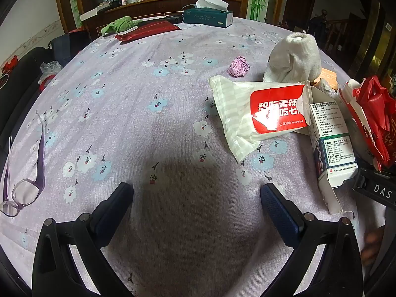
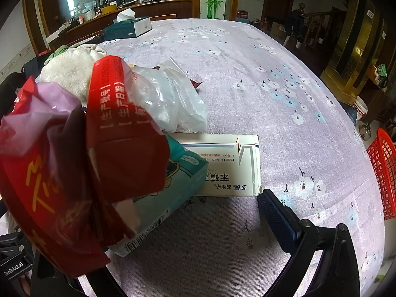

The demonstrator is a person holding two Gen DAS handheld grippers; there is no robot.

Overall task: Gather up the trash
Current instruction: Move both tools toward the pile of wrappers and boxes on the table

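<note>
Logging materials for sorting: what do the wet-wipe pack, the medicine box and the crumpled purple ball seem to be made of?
Wet-wipe pack: soft plastic film, glossy, creased. Medicine box: thin printed cardboard, with folded flaps open at its end. Purple ball: probably crumpled paper or thin wrapper; the look leaves it open.

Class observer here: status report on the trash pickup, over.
Left gripper open, empty over cloth. Right gripper open, red wrapper draped on its left finger. Wet wipe pack, medicine box uncollected. Nothing blocking.

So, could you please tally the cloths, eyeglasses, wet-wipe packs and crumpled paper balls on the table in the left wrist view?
Cloths: 2 (green cloth, white cloth)
Eyeglasses: 1
Wet-wipe packs: 1
Crumpled paper balls: 1
Total: 5
</note>
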